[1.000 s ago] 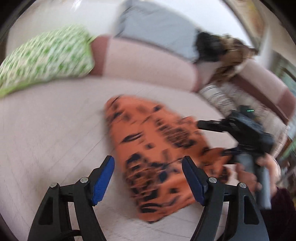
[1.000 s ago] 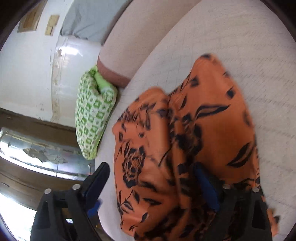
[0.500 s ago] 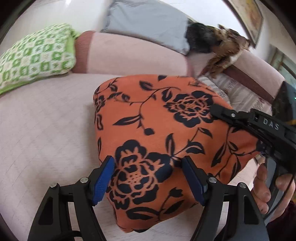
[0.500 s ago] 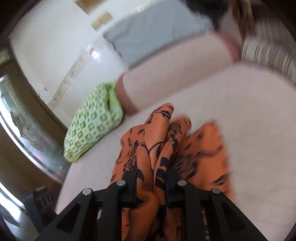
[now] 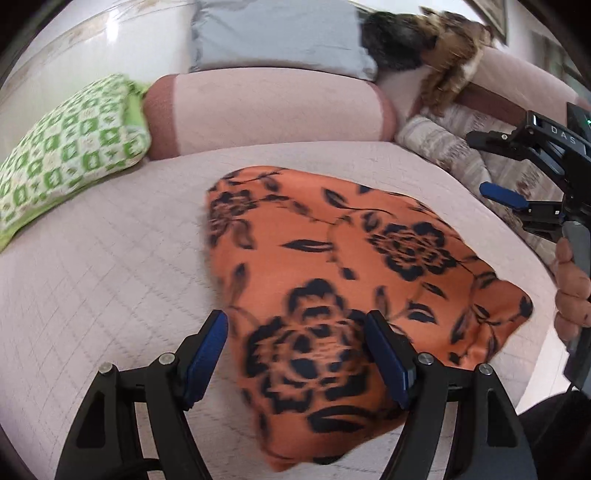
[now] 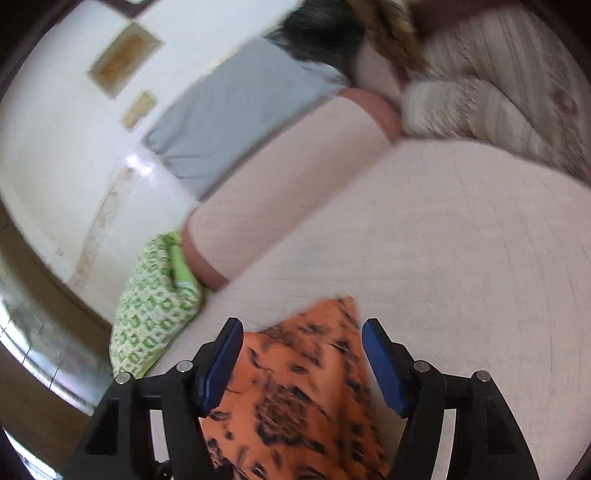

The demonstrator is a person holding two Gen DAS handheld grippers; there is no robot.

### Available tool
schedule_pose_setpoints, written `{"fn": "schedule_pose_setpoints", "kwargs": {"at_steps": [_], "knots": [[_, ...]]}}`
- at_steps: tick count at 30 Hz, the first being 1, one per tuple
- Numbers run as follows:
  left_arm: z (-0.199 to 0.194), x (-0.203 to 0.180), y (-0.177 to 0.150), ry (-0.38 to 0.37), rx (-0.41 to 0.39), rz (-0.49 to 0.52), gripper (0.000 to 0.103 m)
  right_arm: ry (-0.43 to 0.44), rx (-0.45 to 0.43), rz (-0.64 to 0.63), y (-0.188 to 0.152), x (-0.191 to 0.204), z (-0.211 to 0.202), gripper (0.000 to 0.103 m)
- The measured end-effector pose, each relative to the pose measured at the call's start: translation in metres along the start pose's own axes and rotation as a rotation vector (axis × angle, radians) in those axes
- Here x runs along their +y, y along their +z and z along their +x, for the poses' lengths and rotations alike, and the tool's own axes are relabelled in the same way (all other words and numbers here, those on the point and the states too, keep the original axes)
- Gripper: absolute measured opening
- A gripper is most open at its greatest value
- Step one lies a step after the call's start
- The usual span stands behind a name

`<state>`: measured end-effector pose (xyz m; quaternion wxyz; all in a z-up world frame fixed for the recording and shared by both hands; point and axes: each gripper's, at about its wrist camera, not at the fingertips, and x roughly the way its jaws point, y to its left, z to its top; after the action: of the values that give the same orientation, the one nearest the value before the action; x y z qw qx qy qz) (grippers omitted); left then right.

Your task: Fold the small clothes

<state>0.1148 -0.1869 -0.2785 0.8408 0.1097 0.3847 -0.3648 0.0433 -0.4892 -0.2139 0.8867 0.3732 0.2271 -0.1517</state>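
While the orange cloth [image 5: 332, 295] is lying spread on the pale quilted seat [image 5: 110, 266], the left gripper [image 5: 297, 354] is hovering over its near end with its jaws standing wide and nothing pressed between the blue pads [image 5: 205, 358]. The cloth's black flower print is showing in the gap between those jaws and running on past the right-hand one; the left-hand jaw is sitting over bare seat just beside the cloth's edge. Whether the pads are brushing the fabric below cannot be told.

Ahead of the left jaws and off to their right, the right gripper [image 5: 495, 166] is hanging in the air above the far corner of the cloth, a hand [image 5: 570, 291] wrapped around its handle. Its jaws have just been opening and are now standing wide apart. In the right wrist view the cloth [image 6: 295, 398] is lying below and between the right gripper's [image 6: 301, 350] jaws, its blurred corner reaching just beyond the fingertips, and neither pad is pressing on it.

Beyond both pairs of jaws a pink bolster [image 5: 269, 107] is lying across the back of the seat, with a green checked pillow [image 5: 70, 155] at its left end and a grey cushion [image 5: 280, 33] behind it.
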Motion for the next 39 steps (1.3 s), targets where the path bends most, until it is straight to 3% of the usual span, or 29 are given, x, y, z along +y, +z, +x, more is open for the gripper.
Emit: {"fn": "schedule_pose_setpoints", "kwargs": {"at_steps": [4,7,9,10,13,16,21,29,30,33,36,39], "knots": [[0.001,0.02,-0.002,0.021,0.017,-0.053,0.077,0.017,0.208,-0.042,0.005,0.02,0.05,0.067],[0.004,0.024,-0.004,0.017,0.035,-0.056,0.077,-0.055,0.339,0.014,0.001,0.011,0.097,0.066],[0.006,0.022,-0.006,0.025,0.04,-0.033,0.081,-0.172,0.428,0.022,-0.009,-0.002,0.137,0.067],[0.008,0.021,-0.006,0.023,0.04,-0.024,0.082,-0.226,0.413,0.006,-0.011,-0.009,0.148,0.067],[0.01,0.02,-0.007,0.032,0.04,-0.017,0.082,-0.206,0.397,-0.029,-0.011,-0.007,0.161,0.082],[0.009,0.023,-0.007,0.034,0.042,-0.026,0.082,-0.21,0.374,-0.048,-0.016,0.007,0.167,0.083],[0.007,0.023,-0.008,0.047,0.039,-0.039,0.082,-0.06,0.3,0.038,-0.013,-0.002,0.104,0.083],[0.009,0.022,-0.01,0.065,0.043,-0.077,0.082,0.022,0.262,-0.002,-0.032,-0.003,0.016,0.08],[0.009,0.022,-0.01,0.068,0.043,-0.081,0.083,0.031,0.267,-0.005,-0.036,-0.004,0.01,0.079],[0.009,0.021,-0.012,0.082,0.039,-0.087,0.083,0.031,0.364,0.001,-0.058,-0.012,0.002,0.052],[0.01,0.021,-0.015,0.094,0.046,-0.092,0.083,-0.069,0.502,-0.02,-0.088,-0.029,0.031,0.026],[0.008,0.02,-0.017,0.105,0.036,-0.096,0.083,-0.068,0.5,-0.001,-0.085,-0.033,0.034,0.022]]}}
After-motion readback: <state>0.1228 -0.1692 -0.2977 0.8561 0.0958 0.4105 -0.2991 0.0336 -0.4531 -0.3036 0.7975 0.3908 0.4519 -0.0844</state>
